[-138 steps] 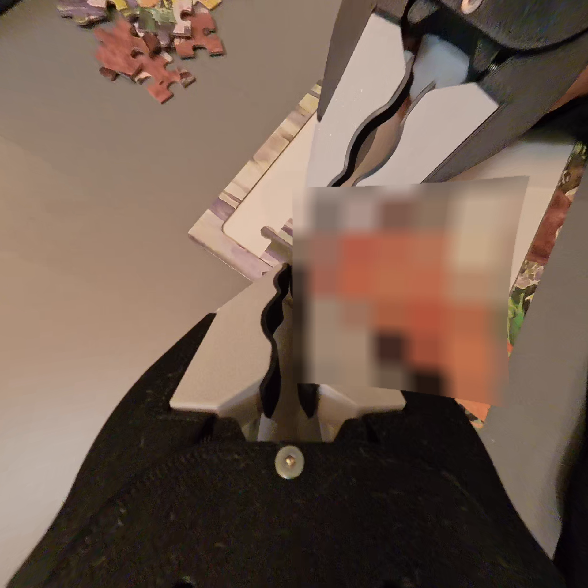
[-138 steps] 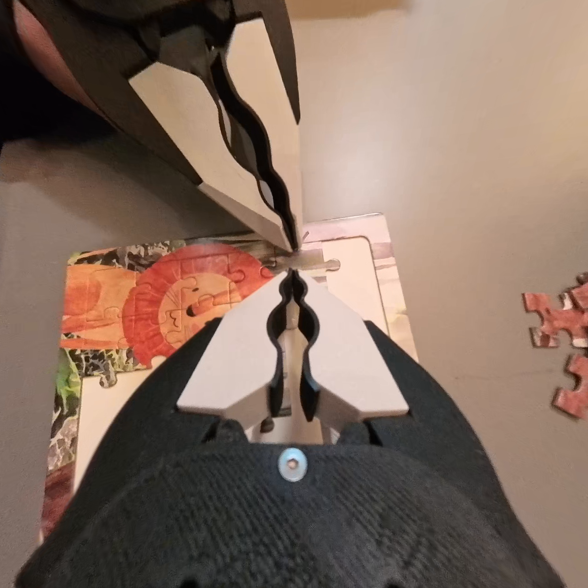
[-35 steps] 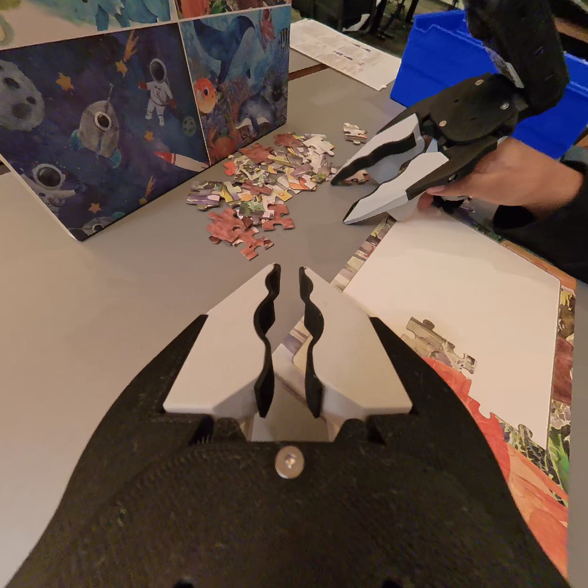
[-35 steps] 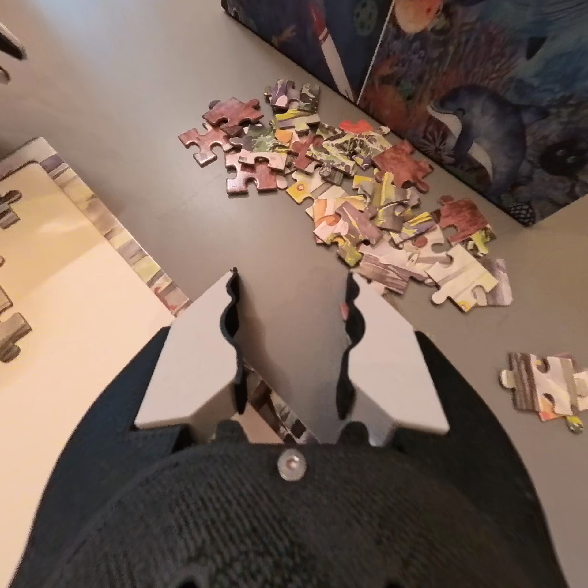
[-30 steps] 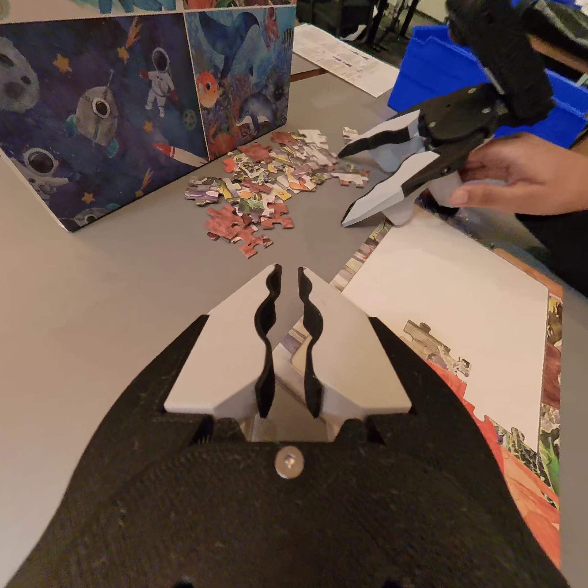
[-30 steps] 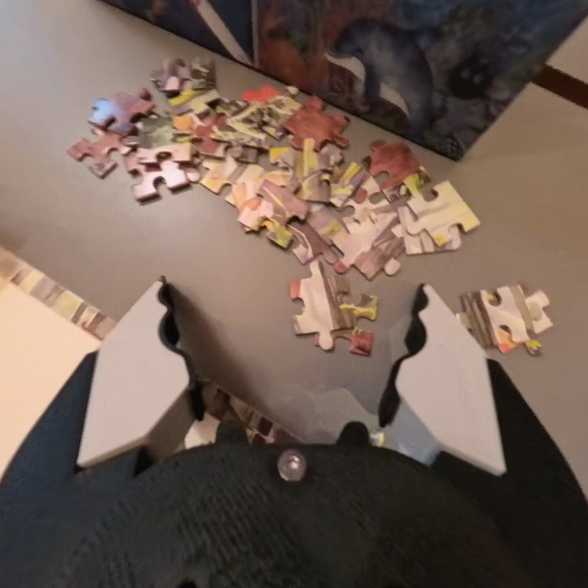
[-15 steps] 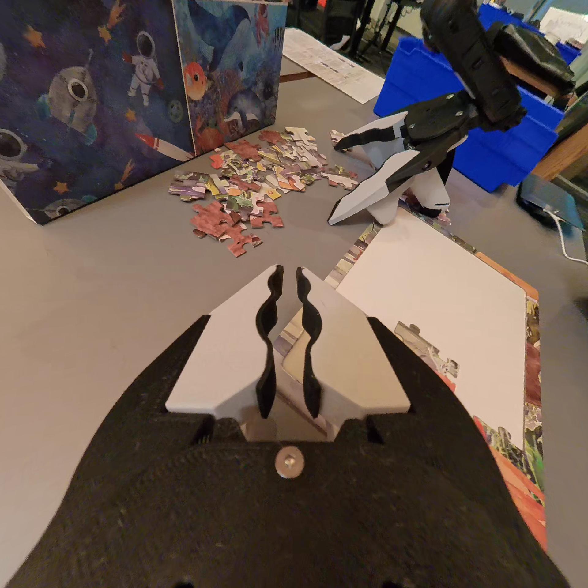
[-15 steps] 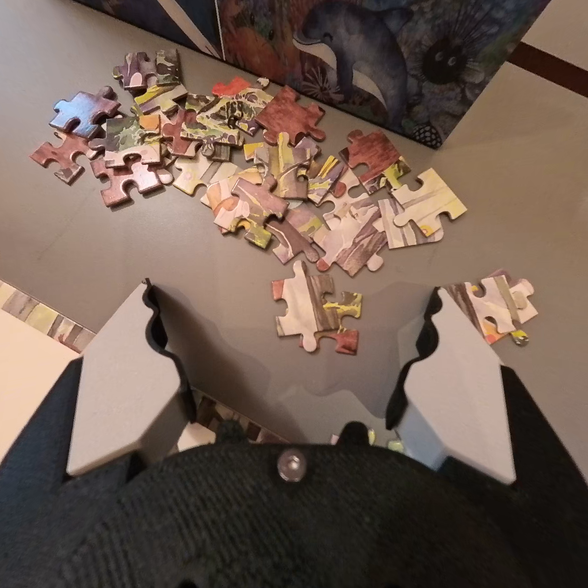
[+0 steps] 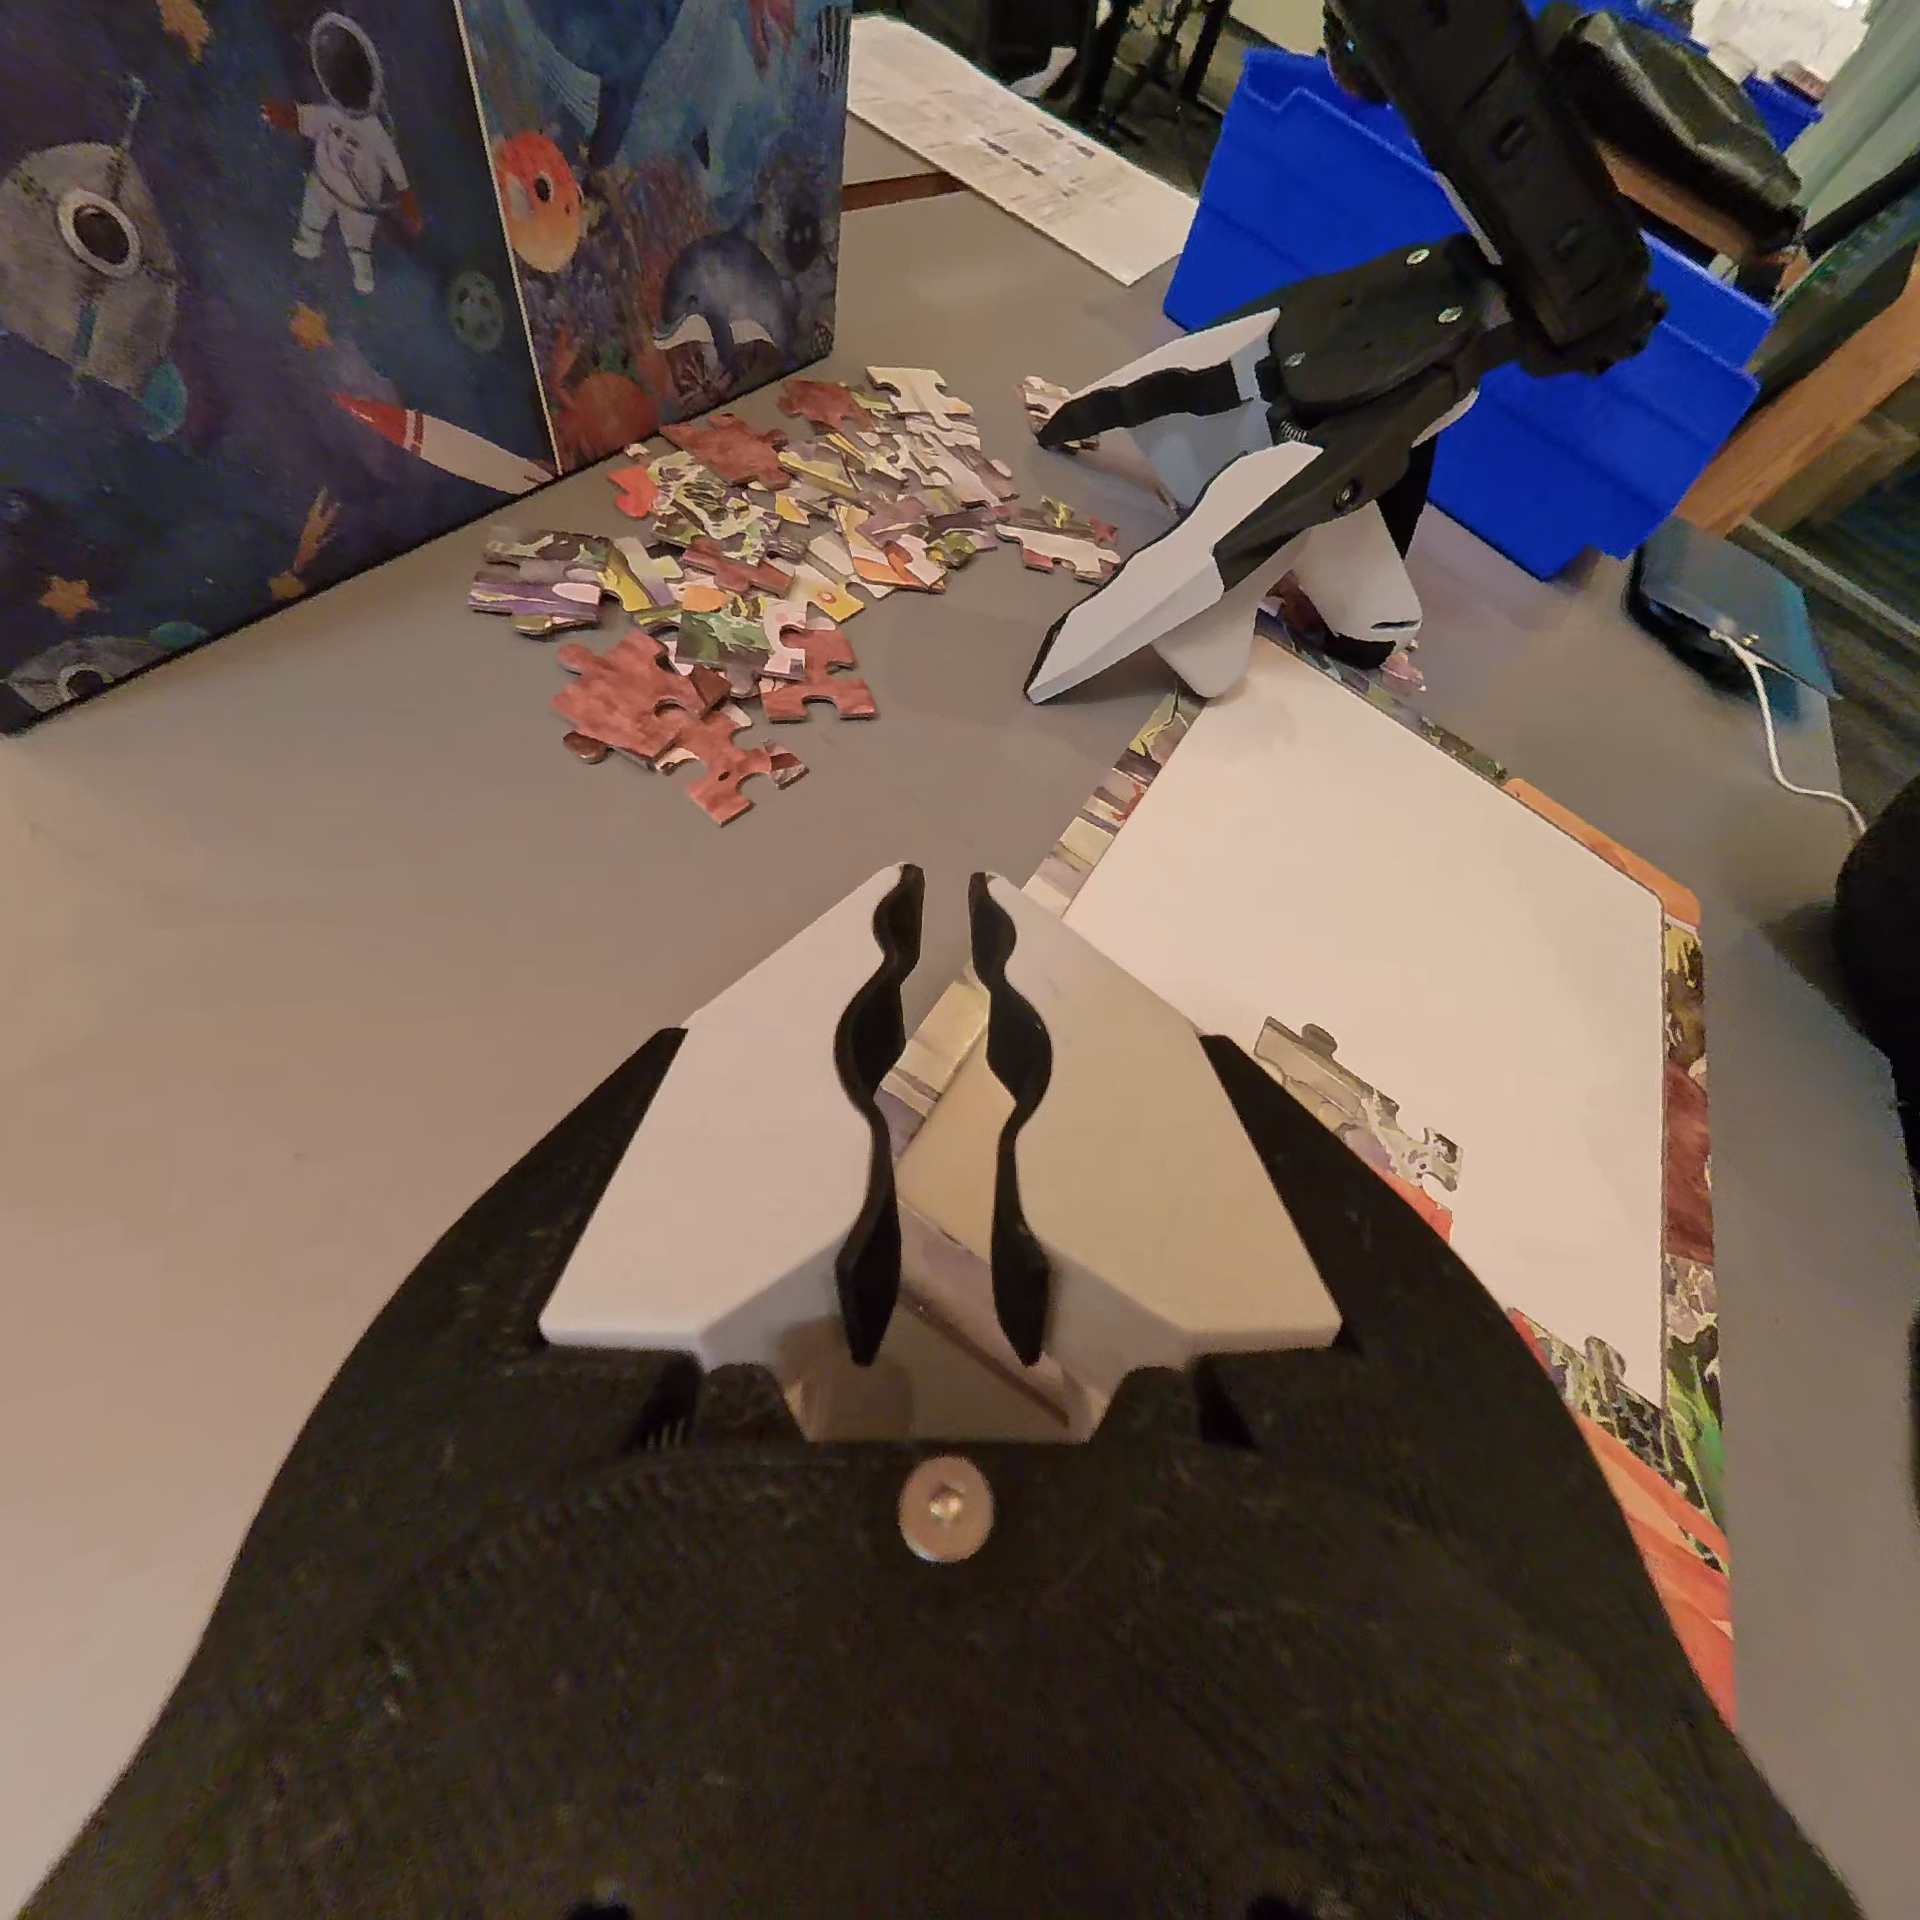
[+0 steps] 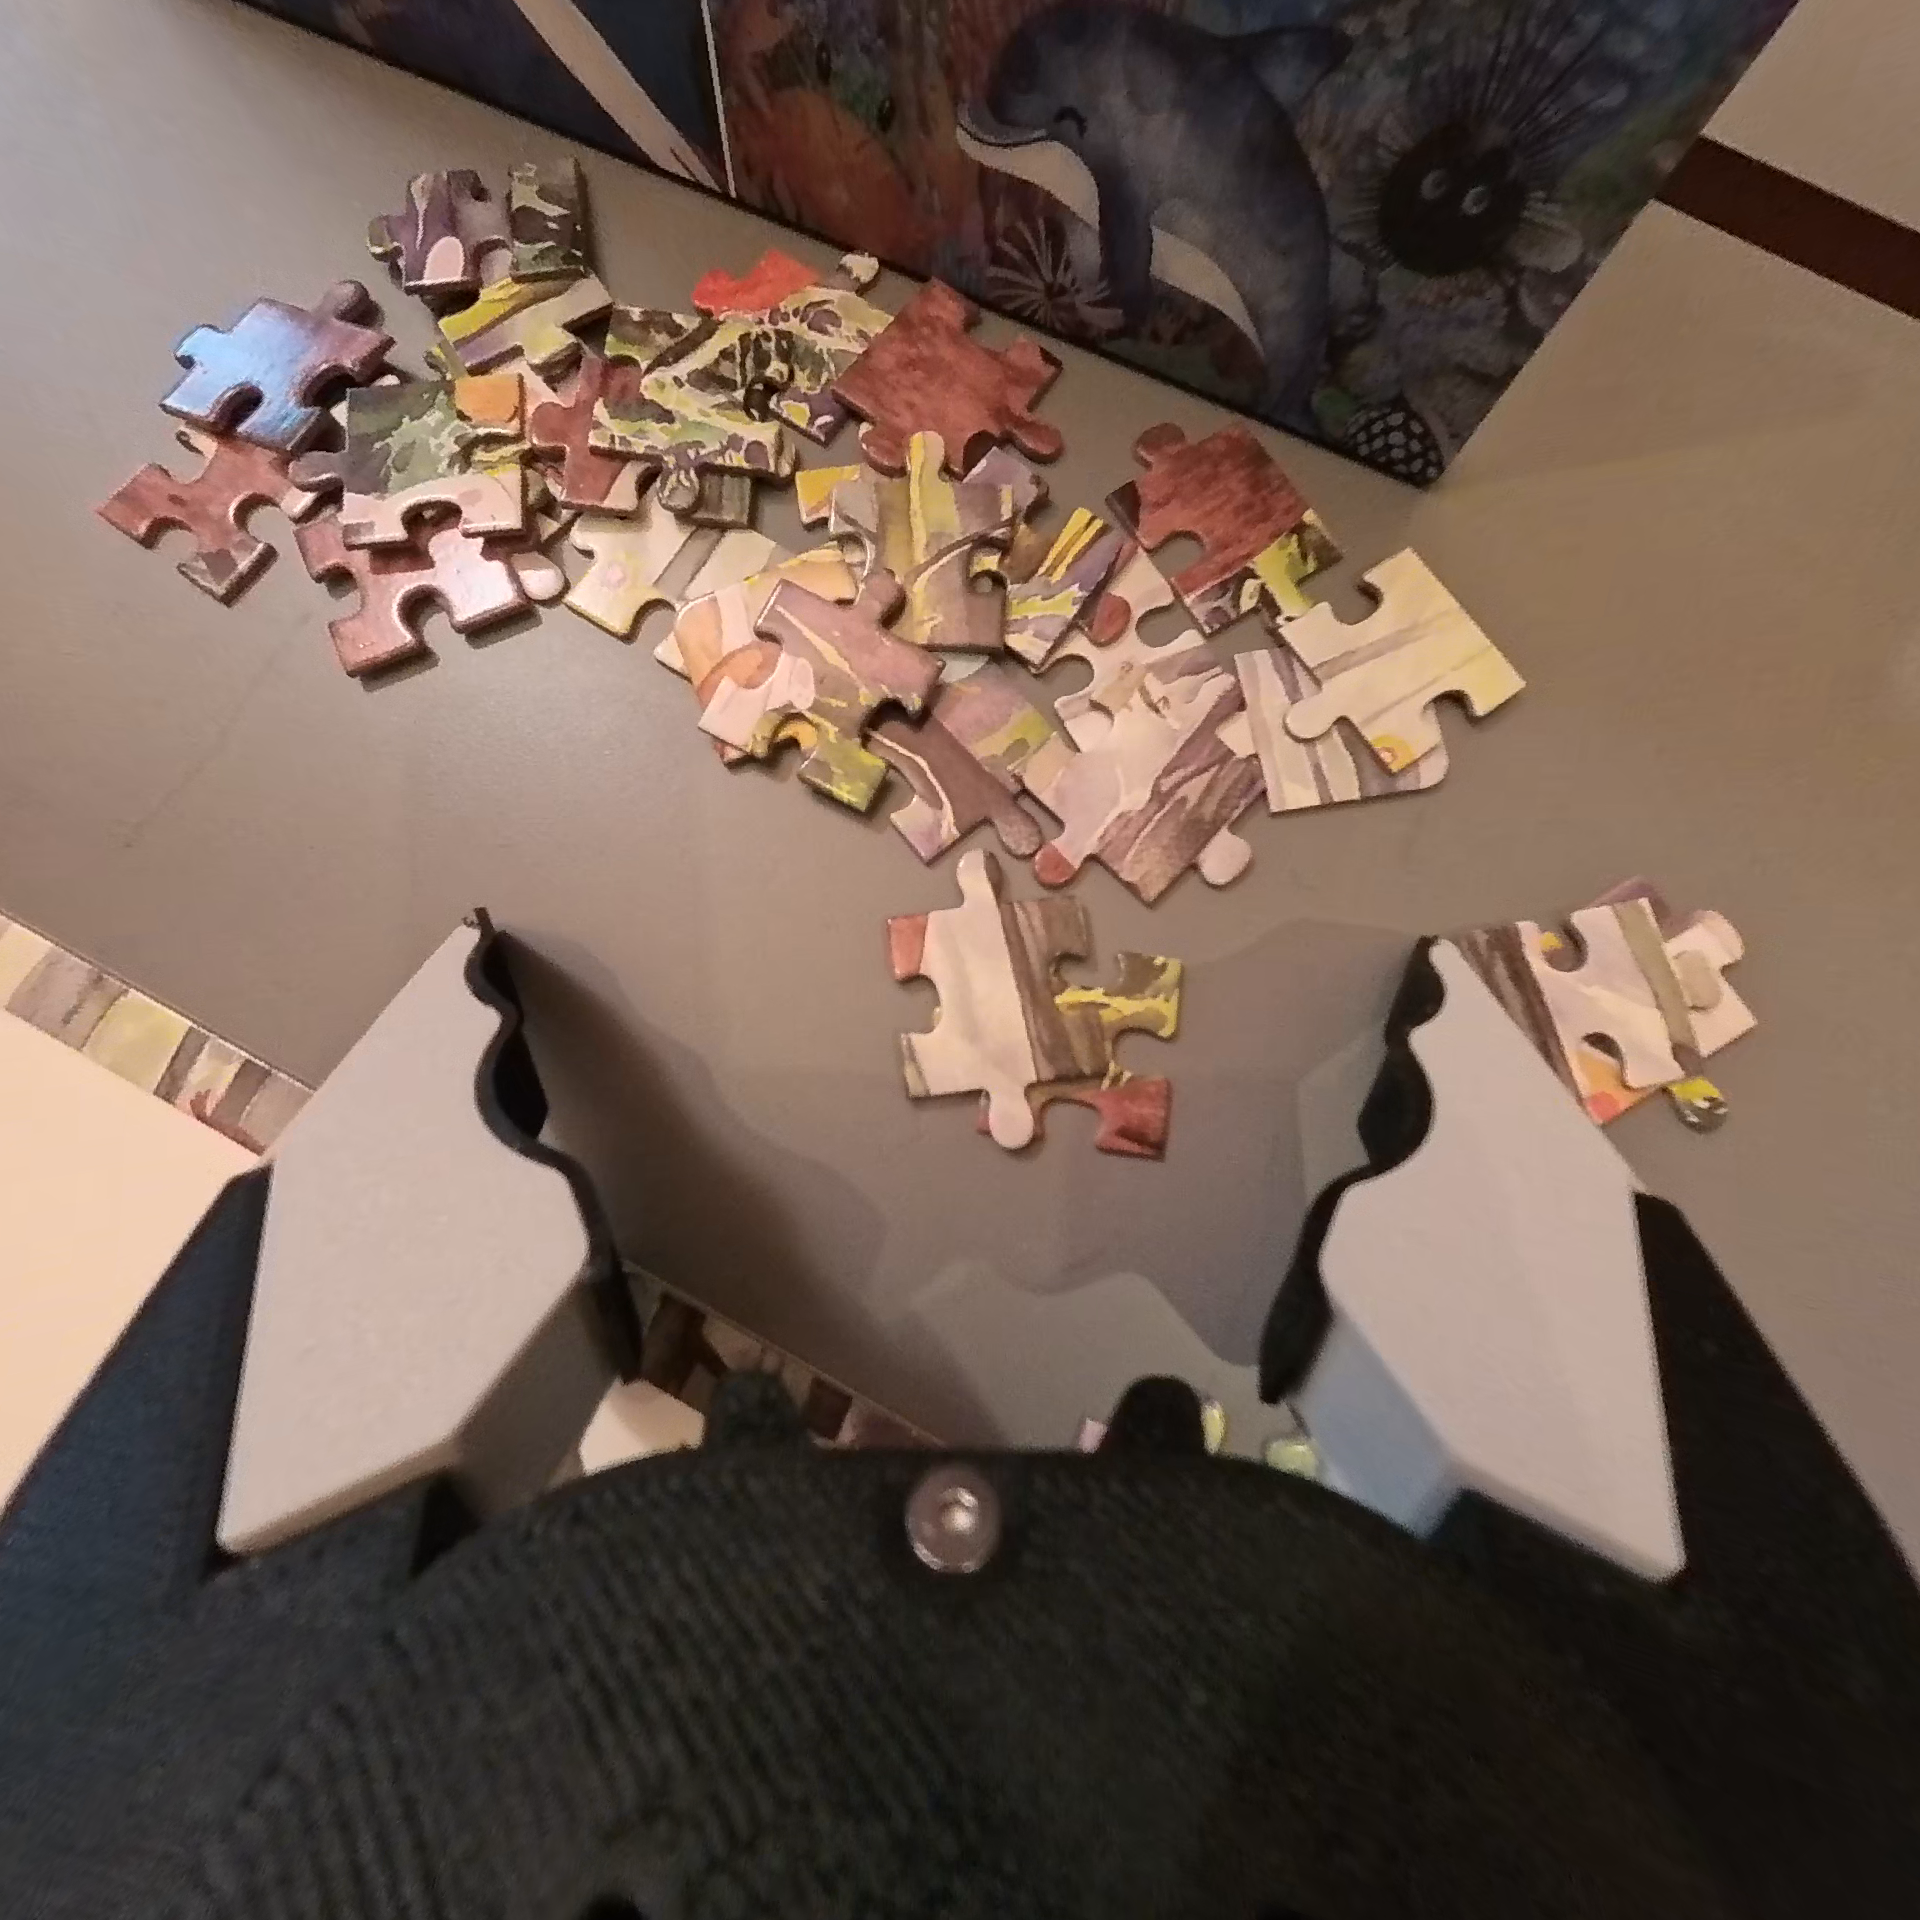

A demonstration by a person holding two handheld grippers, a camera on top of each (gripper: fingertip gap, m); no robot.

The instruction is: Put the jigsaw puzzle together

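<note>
Grey table (image 9: 260, 935) carrying all items. At its far left, a large illustrated box (image 9: 312, 260), upright, with space and sea scenes on its sides; its lower edge runs just behind the heap of pieces in the right wrist view (image 10: 1195, 239). At far right, a blue bin (image 9: 1507, 343), with printed sheets (image 9: 1018, 156) lying behind it and a dark flat device with a white cable (image 9: 1725, 613) beside it.

Puzzle tray (image 9: 1351, 935), flat on the table to the right: a pale bare field inside a patterned border, with assembled orange and green sections along its near right edge and one joined piece (image 9: 1361, 1112) jutting into the bare field. A corner of the tray border also shows at left in the right wrist view (image 10: 135, 1039).

Loose jigsaw pieces (image 9: 769, 561), heaped and overlapping between box and tray, several brown ones at the near edge.

Right gripper (image 9: 1049, 551), fingers spread wide, tips lowered to the table at the right edge of the heap. In its own view (image 10: 951, 940) a single pale piece (image 10: 1034, 1013) lies flat between the fingers, apart from both; a second stray piece (image 10: 1621, 997) is partly hidden behind the right finger.

Left gripper (image 9: 943, 881), fingers nearly together with a narrow gap, holding nothing, poised above the tray's near corner and hiding part of it.
</note>
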